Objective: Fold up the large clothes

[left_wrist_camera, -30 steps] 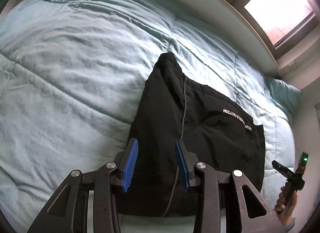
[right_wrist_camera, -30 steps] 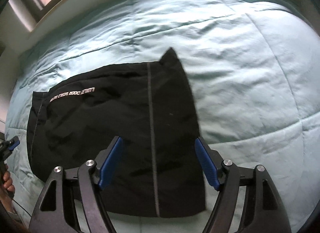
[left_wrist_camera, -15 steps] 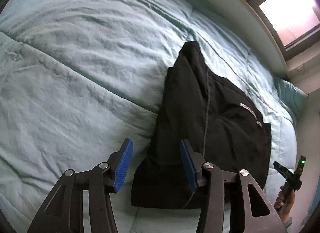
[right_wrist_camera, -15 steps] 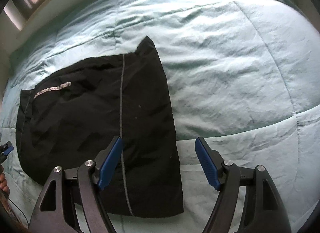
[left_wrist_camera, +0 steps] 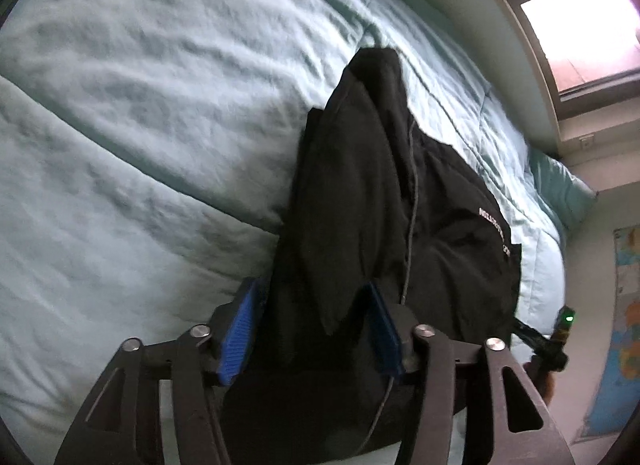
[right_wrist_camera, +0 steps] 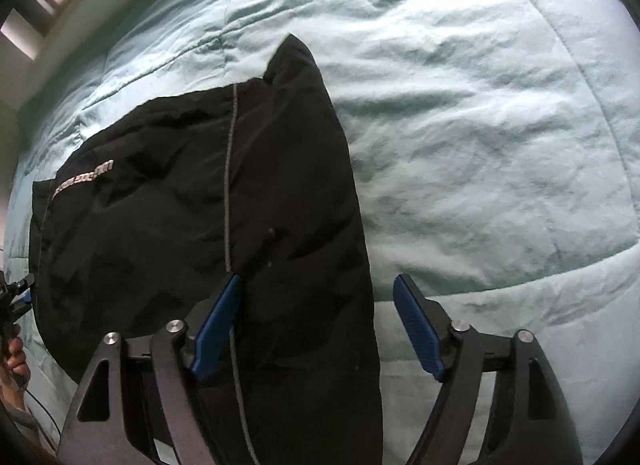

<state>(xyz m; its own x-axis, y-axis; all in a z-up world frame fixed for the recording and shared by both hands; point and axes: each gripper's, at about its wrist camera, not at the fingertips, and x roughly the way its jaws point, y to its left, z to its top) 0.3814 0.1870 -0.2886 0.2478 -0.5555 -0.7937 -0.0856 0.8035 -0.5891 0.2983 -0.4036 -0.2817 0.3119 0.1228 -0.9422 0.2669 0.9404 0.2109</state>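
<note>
A folded black garment with a thin grey stripe and white lettering lies on a light blue bed. It also shows in the right wrist view. My left gripper is open, with black cloth rising between its blue pads. My right gripper is open over the garment's near right edge, its left pad above the cloth and its right pad above the bedding. Neither gripper is closed on the cloth.
The light blue quilted comforter covers the bed and shows in the right wrist view. A window and sill run along the far side. A pillow lies at the bed's end. The other gripper shows at each view's edge.
Both grippers have moved in closer to the garment. In the left view the cloth's near edge now stands up between the open pads. The right gripper shifted left over the garment's edge.
</note>
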